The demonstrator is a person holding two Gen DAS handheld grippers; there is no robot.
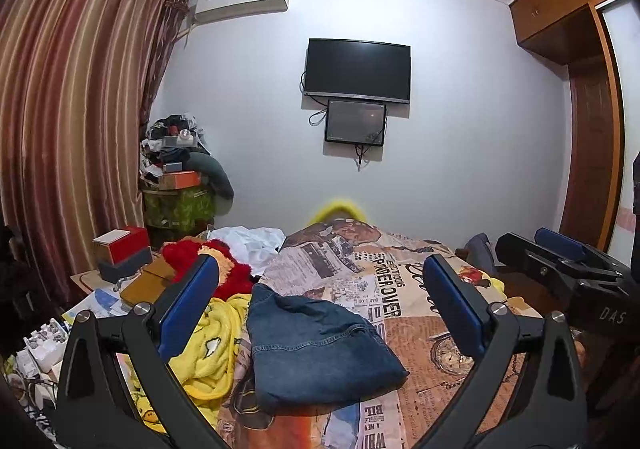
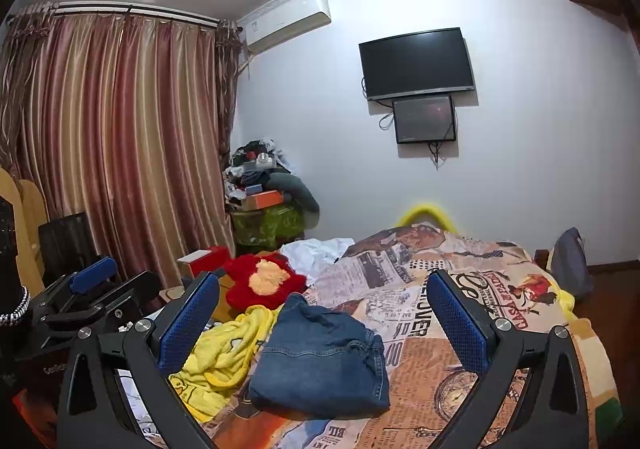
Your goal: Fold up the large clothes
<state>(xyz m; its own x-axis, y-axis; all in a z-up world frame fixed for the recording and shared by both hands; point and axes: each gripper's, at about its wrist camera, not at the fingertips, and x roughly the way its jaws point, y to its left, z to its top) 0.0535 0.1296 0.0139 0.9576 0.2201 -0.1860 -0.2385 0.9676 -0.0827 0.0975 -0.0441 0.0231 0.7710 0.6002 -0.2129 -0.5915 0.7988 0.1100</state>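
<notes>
So, quick rundown of where things sit:
denim garment: blue denim piece (image 1: 320, 345), jeans by the look of the seams, lying in a squarish bundle on the bed, in the middle of both wrist views
what it sits on: bed cover with a newspaper print (image 1: 404, 289), soft underneath, so pressing down won't pin much
left claw: left claw (image 1: 320, 305) spread wide, nothing between the blue pads, hovering above the near side of the denim
right claw: right claw (image 2: 324, 309) also wide and holding nothing, aimed at the same bundle
how it'll handle: my guess is heavyish and fairly stiff for cloth; denim holds a crease, doesn't slip much, but the layers will drag as one lump and a single-corner lift will sag
where to grab: I'd go for the stitched hem along the near edge, one claw toward each end, biting all the layers at the thick seam, not the loose rumple up top
neighbours: yellow blanket (image 1: 212, 353) touches the denim's left edge, so a low grab there could snag it; red plush (image 2: 262, 285) and white cloth (image 1: 252, 245) lie further back, out of the way
</notes>
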